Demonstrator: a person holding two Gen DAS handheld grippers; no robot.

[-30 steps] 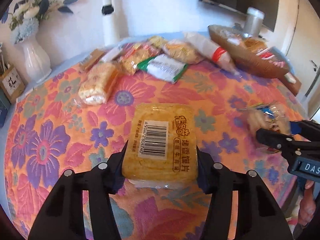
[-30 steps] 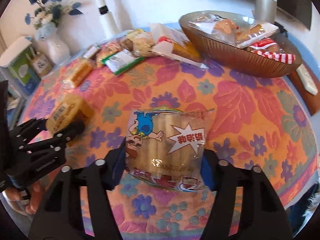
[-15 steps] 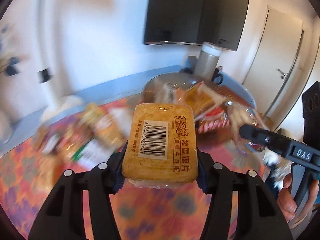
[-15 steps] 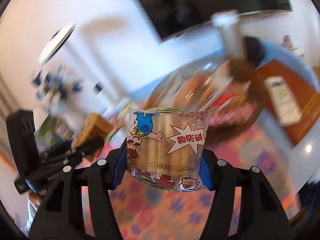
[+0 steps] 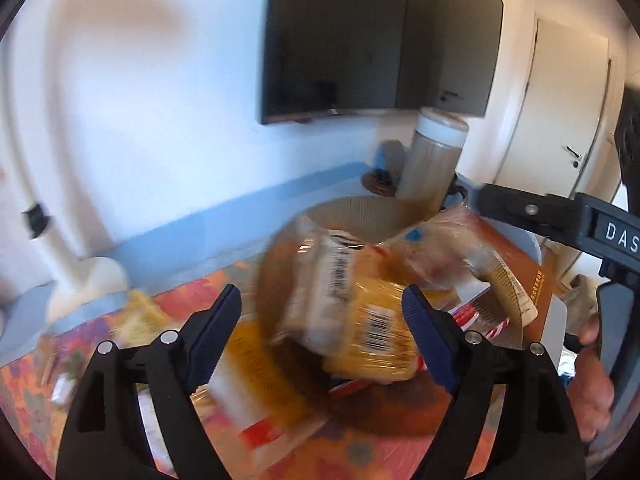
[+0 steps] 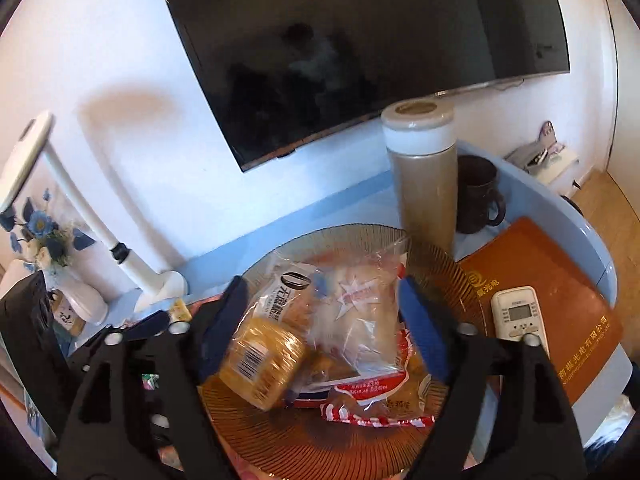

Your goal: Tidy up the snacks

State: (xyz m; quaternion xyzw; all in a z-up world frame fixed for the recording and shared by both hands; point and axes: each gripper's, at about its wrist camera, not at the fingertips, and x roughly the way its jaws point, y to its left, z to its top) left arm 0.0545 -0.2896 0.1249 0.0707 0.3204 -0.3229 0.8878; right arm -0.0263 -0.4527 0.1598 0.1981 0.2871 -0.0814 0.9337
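Ribbed amber glass bowl (image 6: 312, 440) on the desk, wide and shallow, holding a heap of wrapped snacks. Yellow toast-slice pack (image 6: 262, 360) with a white barcode label, tilted against the bowl's left side, barcode facing up; blurred in the left wrist view (image 5: 372, 340). Clear bag with a red-and-white star print (image 6: 360, 320), pale stick biscuits inside, lying across the middle of the heap, its top edge reaching toward the far rim. White-wrapped pastry with a dark round logo (image 6: 290, 292) tucked behind the yellow pack, touching it. Red-and-white striped wrapper (image 6: 360, 412) lowest, near the front of the bowl, partly under the clear bag.
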